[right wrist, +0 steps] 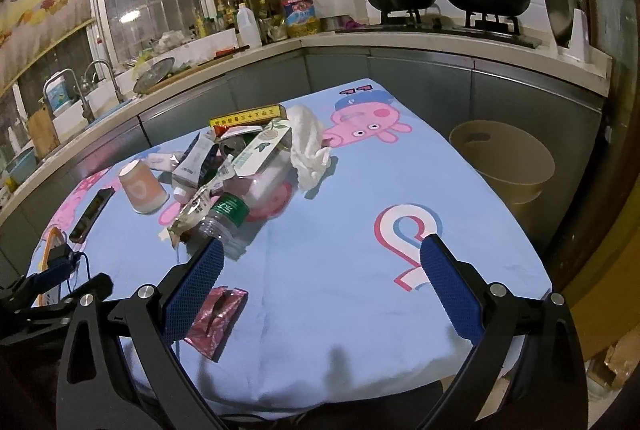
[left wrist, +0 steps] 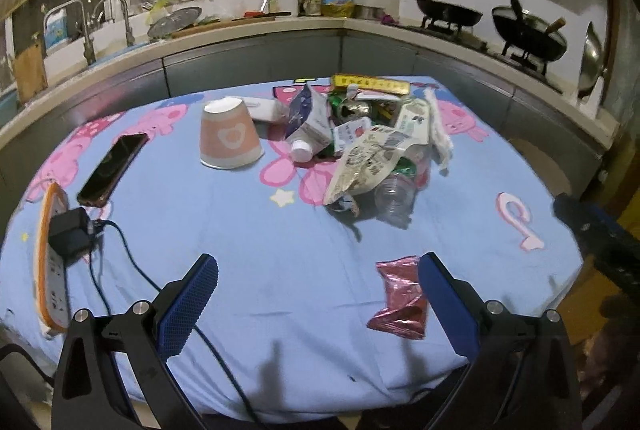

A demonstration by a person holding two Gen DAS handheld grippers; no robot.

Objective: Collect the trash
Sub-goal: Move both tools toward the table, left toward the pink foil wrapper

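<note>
left wrist view is filled by a table (left wrist: 320, 290) draped in a blue cartoon-print cloth. a heap of trash (left wrist: 372, 142) is piled at upper centre of the frame, made up of wrappers, cartons and a clear plastic bottle (left wrist: 394, 196). an upturned paper cup (left wrist: 228, 136) is seen just left of the heap, a dark phone (left wrist: 112, 170) further left, and a power strip (left wrist: 50, 262) at the left edge. a pink foil wrapper (left wrist: 402, 298) lies apart from the heap at lower right, just beside the right finger of the left gripper (left wrist: 318, 298), whose jaws are spread wide with nothing held. in the right wrist view, a beige bin (right wrist: 504, 162) is seen at right beyond the table edge, and the right gripper (right wrist: 320, 286) is likewise spread wide and empty, with the pink wrapper at its left finger.
</note>
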